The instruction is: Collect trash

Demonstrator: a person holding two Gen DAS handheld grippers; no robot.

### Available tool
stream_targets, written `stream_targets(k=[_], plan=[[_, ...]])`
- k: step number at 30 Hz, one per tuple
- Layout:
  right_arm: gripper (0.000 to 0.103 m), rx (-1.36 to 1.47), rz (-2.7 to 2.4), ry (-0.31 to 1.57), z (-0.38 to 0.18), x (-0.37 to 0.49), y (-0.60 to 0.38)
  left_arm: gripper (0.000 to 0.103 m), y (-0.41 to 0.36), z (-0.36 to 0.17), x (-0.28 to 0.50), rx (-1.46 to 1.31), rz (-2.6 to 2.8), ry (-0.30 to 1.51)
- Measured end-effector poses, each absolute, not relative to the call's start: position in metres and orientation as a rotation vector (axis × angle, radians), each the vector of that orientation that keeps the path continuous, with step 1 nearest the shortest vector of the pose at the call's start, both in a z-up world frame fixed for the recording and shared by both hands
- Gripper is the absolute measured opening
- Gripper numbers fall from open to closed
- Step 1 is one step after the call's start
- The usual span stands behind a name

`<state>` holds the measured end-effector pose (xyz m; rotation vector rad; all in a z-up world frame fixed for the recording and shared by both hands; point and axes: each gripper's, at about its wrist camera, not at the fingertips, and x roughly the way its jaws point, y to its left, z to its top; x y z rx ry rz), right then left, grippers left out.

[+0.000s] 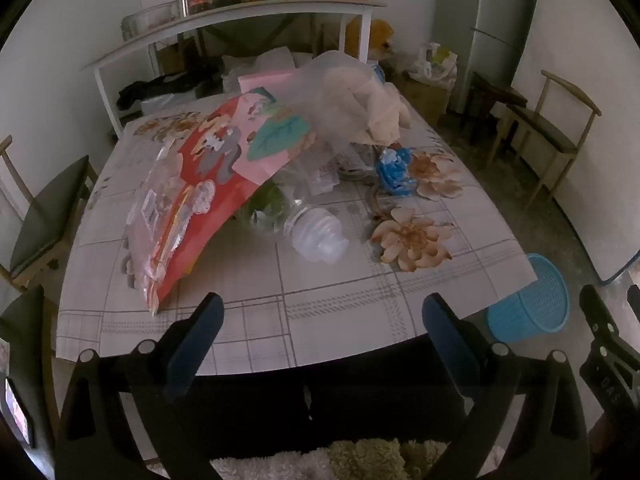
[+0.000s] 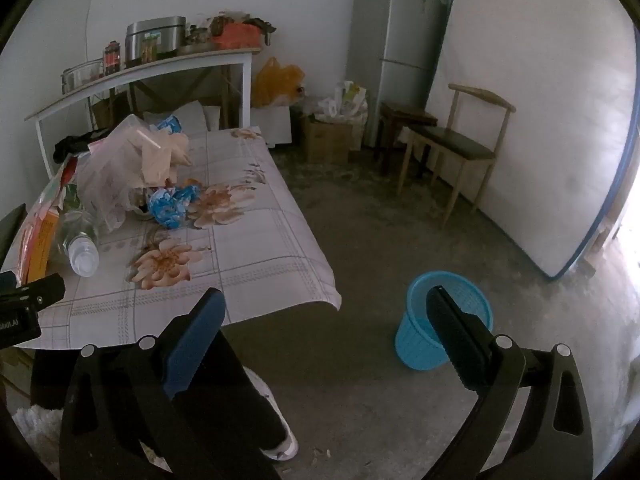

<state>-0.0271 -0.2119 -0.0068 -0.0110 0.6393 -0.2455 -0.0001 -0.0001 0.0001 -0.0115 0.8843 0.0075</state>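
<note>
Trash lies piled on the flowered table: a red and pink snack bag, a clear plastic bottle on its side, a crumpled blue wrapper and a cloudy plastic bag with beige stuff inside. My left gripper hovers open over the table's near edge, nothing between its fingers. My right gripper is open too, off the table's right corner above the floor. A blue bin stands on the floor by its right finger. The bottle and blue wrapper also show in the right wrist view.
Wooden chairs stand left of the table and by the right wall. A white shelf with pots and jars sits behind the table. A fridge, a leaning mattress and boxes line the far wall. A shoe is below.
</note>
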Motion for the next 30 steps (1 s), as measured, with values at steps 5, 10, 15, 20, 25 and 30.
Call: stream_targets(k=[5,10,15,20,25,30], plan=[[0.096,-0.007,-0.243,0.638,-0.0069,-0.0271,-0.212,0.097,-0.0001,0.0009,-0.001,-0.015,0.007,0.887],[0.096,-0.006,-0.242,0.639,-0.0066,-0.0275,-0.2123,0.097,-0.0048,0.0008,0.0023,-0.015,0.002,0.896],[0.096,-0.007,-0.243,0.638,-0.0059,-0.0291,-0.2131,0.097,-0.0041,0.0002,0.001,-0.013,0.003,0.893],[0.096,-0.007,-0.241,0.639,-0.0054,-0.0304,-0.2131,0.097,-0.0014,-0.0014,0.0006,-0.014,0.005,0.894],[0.096,-0.007,-0.241,0.638,-0.0055,-0.0312,-0.2118,0.097,0.0011,-0.0041,0.0005,-0.022,0.007,0.903],[0.096,-0.006,-0.241,0.638,-0.0055,-0.0318,-0.2111,0.097,0.0018,-0.0045,-0.0001,-0.024,0.007,0.904]])
